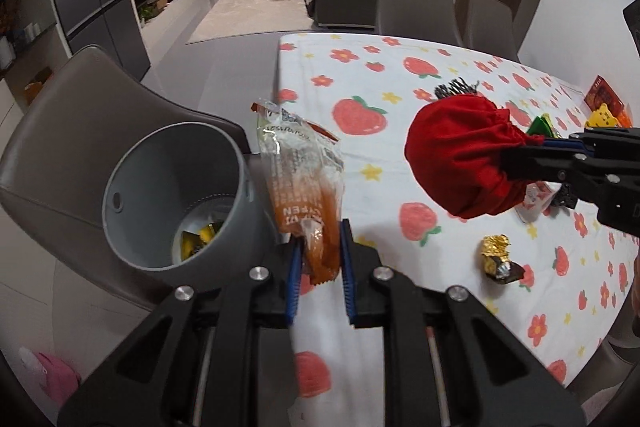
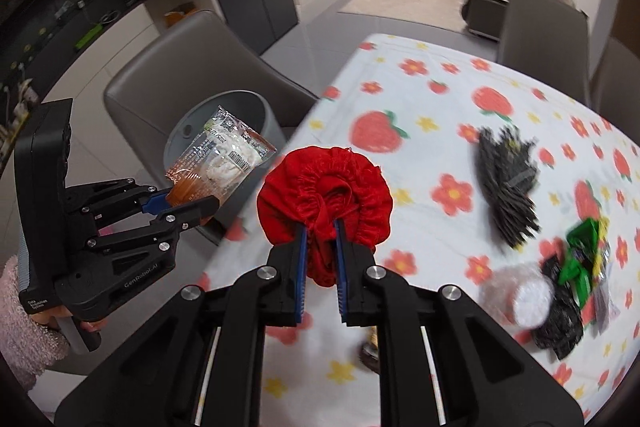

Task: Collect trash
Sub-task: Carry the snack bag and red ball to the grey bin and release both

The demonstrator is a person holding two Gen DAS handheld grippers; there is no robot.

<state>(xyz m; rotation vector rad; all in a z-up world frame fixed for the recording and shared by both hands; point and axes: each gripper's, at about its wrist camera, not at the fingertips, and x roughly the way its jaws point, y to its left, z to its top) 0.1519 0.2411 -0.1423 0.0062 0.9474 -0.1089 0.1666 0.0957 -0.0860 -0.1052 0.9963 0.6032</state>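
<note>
Left claw grips the snack wrapper beside the grey bin; right claw grips the red cloth above the bench.

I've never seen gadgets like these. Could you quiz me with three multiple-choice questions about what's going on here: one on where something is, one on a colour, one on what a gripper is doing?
1. Where is the grey bin?
A. On the middle of the tablecloth
B. Beside the table edge, in front of a chair
C. On the sofa

2. What colour is the cloth bundle that the right gripper holds?
A. Red
B. Blue
C. White

3. What is the left gripper doing?
A. Open and holding nothing
B. Shut on the gold foil wrapper
C. Shut on the snack wrapper

Answers:
1. B: the bin sits off the table's edge against a grey chair.
2. A: the bundle is bright red in both views.
3. C: its blue pads pinch the wrapper's orange end, while the gold foil wrapper lies on the tablecloth.
</note>
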